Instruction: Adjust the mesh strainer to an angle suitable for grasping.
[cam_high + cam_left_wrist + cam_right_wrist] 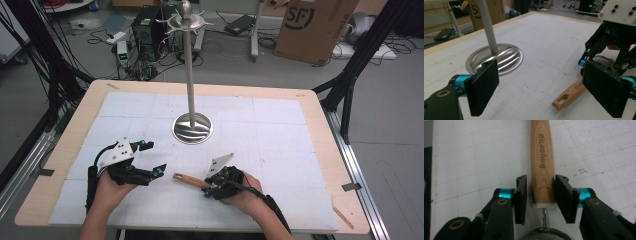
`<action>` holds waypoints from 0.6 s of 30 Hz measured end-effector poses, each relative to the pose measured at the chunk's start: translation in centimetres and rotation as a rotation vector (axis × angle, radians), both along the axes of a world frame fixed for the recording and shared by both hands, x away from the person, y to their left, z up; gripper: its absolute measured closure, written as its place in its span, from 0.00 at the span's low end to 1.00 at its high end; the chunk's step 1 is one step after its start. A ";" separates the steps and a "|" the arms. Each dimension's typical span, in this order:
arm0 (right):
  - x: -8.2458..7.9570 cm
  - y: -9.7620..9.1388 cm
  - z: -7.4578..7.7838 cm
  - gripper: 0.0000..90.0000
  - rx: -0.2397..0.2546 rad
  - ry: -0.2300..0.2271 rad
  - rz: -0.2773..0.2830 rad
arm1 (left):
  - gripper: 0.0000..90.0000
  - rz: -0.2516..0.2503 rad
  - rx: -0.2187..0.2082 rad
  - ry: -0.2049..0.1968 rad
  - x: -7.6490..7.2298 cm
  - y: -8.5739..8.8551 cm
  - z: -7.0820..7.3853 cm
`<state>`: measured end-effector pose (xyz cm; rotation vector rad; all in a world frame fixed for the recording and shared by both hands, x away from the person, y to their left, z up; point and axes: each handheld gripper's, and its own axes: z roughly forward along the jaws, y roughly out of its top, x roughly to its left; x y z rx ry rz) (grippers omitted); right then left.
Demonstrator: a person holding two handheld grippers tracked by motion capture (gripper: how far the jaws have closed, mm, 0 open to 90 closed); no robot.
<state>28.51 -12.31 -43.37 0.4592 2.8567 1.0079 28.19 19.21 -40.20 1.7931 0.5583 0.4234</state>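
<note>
Two black grippers work over a white gridded mat (pixel 280 125) on a pale wooden table (pixel 320 107). We read "SF" on a brown cardboard box (pixel 312 25) on the floor beyond, and dark branded lettering that looks like "boysenia" along the wooden handle (pixel 542 162), though we cannot be sure of the spelling. The right gripper (pixel 541 198) brackets this smooth, rounded handle near its white collar; its ribbed pads (pixel 522 195) sit just beside the wood, with a thin gap on the left side, so no firm pinch shows. A thin wire runs from the collar to a mesh bowl below. The left gripper (pixel 544 90) hangs spread wide, holding nothing. Behind stands a polished metal stand (pixel 192 127) with a fluted round base and ribbed pole.
</note>
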 end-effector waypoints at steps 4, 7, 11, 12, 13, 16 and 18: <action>0.0 0.0 0.1 0.75 -0.008 -0.016 -0.008 | 0.16 -0.002 0.003 0.001 0.0 -0.1 0.0; 0.0 0.0 0.1 0.75 -0.009 -0.019 -0.007 | 0.16 0.000 0.001 0.002 0.0 -0.1 0.0; 0.0 -0.2 0.1 0.75 -0.011 -0.012 -0.013 | 0.16 0.002 0.002 0.004 0.0 -0.1 0.0; 0.1 -0.3 0.2 0.75 -0.015 -0.014 -0.021 | 0.16 0.002 0.002 0.004 0.0 -0.1 0.0; 0.1 -0.3 0.2 0.75 -0.015 -0.014 -0.021 | 0.16 0.001 0.002 0.004 0.0 -0.1 0.0; 0.2 -0.8 0.3 0.76 -0.025 -0.015 -0.039 | 0.16 0.001 0.005 0.003 -0.1 -0.1 0.0; 0.2 -1.1 0.4 0.77 -0.028 -0.011 -0.050 | 0.16 0.001 0.006 0.002 0.0 -0.1 0.0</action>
